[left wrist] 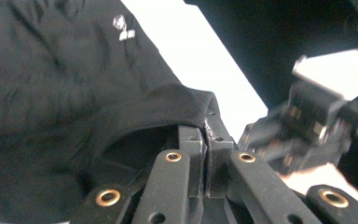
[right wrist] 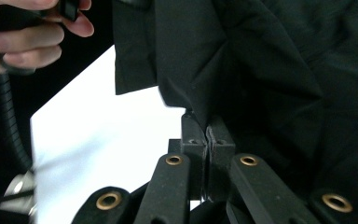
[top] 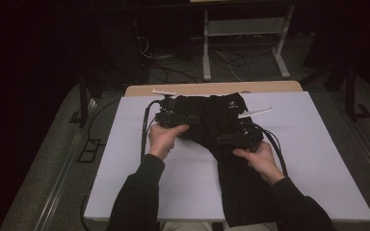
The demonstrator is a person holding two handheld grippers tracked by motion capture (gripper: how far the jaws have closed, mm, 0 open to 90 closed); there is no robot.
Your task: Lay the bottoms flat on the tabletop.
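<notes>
A black garment [top: 221, 120] with a small white logo [left wrist: 123, 28] lies on the white table top [top: 318, 159], with one long leg [top: 243, 192] reaching the near edge. My left gripper [top: 195, 119] points right over the garment's upper left part. In the left gripper view its jaws [left wrist: 206, 130] are shut on a raised fold of the black cloth. My right gripper [top: 220, 140] points left at the garment's middle. In the right gripper view it [right wrist: 207, 128] is shut on a hanging edge of the same cloth.
The other gripper [left wrist: 307, 126] shows blurred at the right of the left gripper view. A hand [right wrist: 23, 37] and a cable [right wrist: 11, 126] are at the left of the right gripper view. Beyond the table's far wooden edge [top: 212, 88] stand a white metal frame [top: 243, 29] and floor cables [top: 173, 72].
</notes>
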